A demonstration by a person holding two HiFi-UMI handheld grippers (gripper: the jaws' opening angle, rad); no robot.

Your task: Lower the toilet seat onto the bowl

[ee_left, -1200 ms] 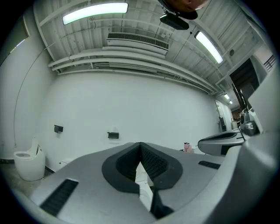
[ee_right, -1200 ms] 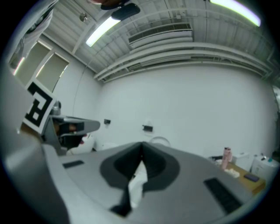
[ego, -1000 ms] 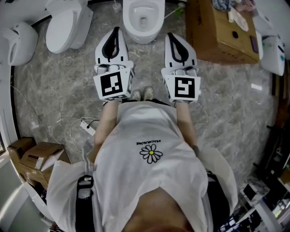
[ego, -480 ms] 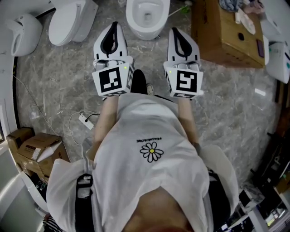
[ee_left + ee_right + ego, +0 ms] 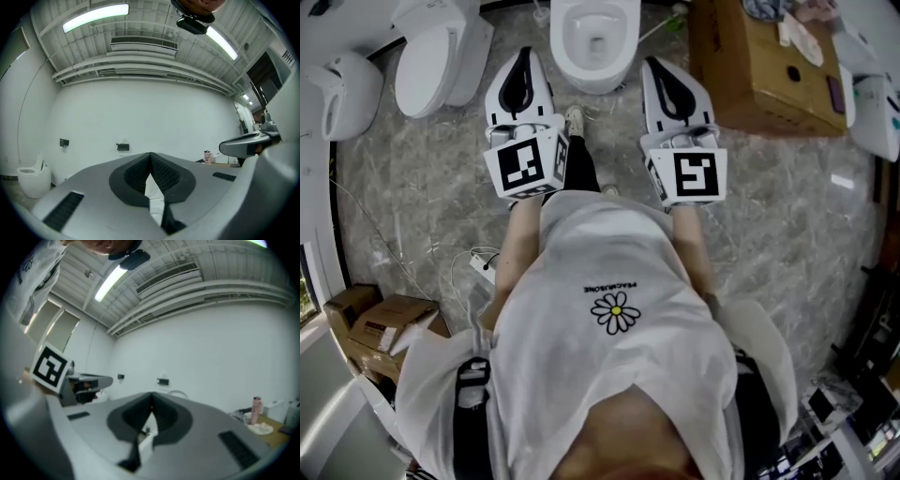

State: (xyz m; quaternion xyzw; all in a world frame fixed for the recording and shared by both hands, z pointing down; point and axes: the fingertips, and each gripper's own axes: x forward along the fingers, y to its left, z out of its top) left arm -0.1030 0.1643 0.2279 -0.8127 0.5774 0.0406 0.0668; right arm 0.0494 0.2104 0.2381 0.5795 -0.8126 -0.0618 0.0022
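Note:
A white toilet (image 5: 595, 42) stands at the top middle of the head view, its bowl open; the raised seat and the tank are cut off by the frame's edge. My left gripper (image 5: 523, 58) is held left of the bowl and my right gripper (image 5: 654, 67) right of it, both above the floor and apart from the toilet. Each is shut with nothing between its jaws. In the left gripper view the shut left gripper (image 5: 150, 155) points at a white wall, with a sliver of white toilet below. The right gripper (image 5: 151, 405) also faces the wall.
A second toilet (image 5: 436, 61) with its lid down stands at the back left, beside another white fixture (image 5: 337, 89). A large cardboard box (image 5: 764, 70) sits right of the bowl. Small boxes (image 5: 380, 323) and a power strip (image 5: 483, 267) lie on the marble floor. My foot (image 5: 575, 120) is stepping forward.
The person has stepped toward the toilet, one foot now forward between the grippers. Both grippers have moved closer to the bowl and stay shut.

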